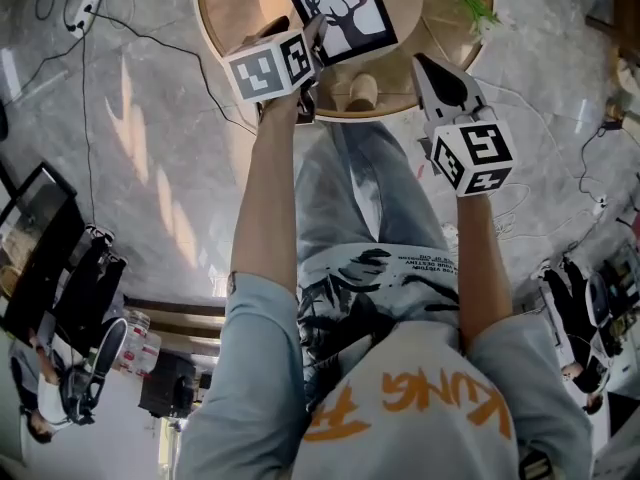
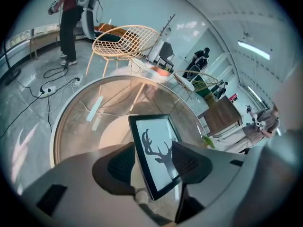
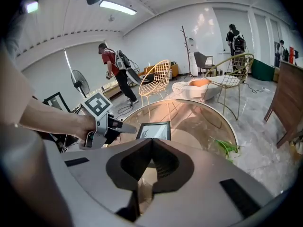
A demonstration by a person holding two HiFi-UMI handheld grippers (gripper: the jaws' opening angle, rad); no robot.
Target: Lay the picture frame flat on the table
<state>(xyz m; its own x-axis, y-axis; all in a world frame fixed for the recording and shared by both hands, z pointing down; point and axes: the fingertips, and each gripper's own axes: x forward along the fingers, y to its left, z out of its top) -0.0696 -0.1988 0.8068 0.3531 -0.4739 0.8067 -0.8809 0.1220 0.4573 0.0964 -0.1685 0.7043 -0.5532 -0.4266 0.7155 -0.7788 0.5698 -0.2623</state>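
Grey marbled floor (image 1: 150, 168) with loose cables (image 1: 85, 38). A round worktop (image 1: 215, 38) has a wooden rim and a clear glass top.

The head view looks straight down over the person's arms. The picture frame (image 1: 340, 13) sits near the worktop's near edge, left of centre. It has a thin black border and a black deer silhouette on white.

The left gripper (image 1: 312, 43) is at the frame's lower left corner. Only the left gripper view shows its jaws: they stand apart with that corner between them, and no squeeze is visible, so the frame (image 2: 156, 150) is released. It seems to lie on the glass, but whether fully flat cannot be told.

The right gripper (image 1: 422, 65) hovers over the rim to the right, well apart from the frame. The right gripper view shows its ribbed dark pads clenched together on nothing.

That same view shows the room beyond:
- a wire chair (image 3: 158, 77)
- a coat stand (image 3: 184, 41)
- a fan (image 3: 79, 82)
- a person in a red top (image 3: 113, 65)

A green sprig (image 1: 478, 8) lies near the right rim, apart from everything else. The glass is bare between the frame and the sprig, and beyond the frame toward the far rim. The gripper bodies are smooth grey plastic, each with a marker cube.
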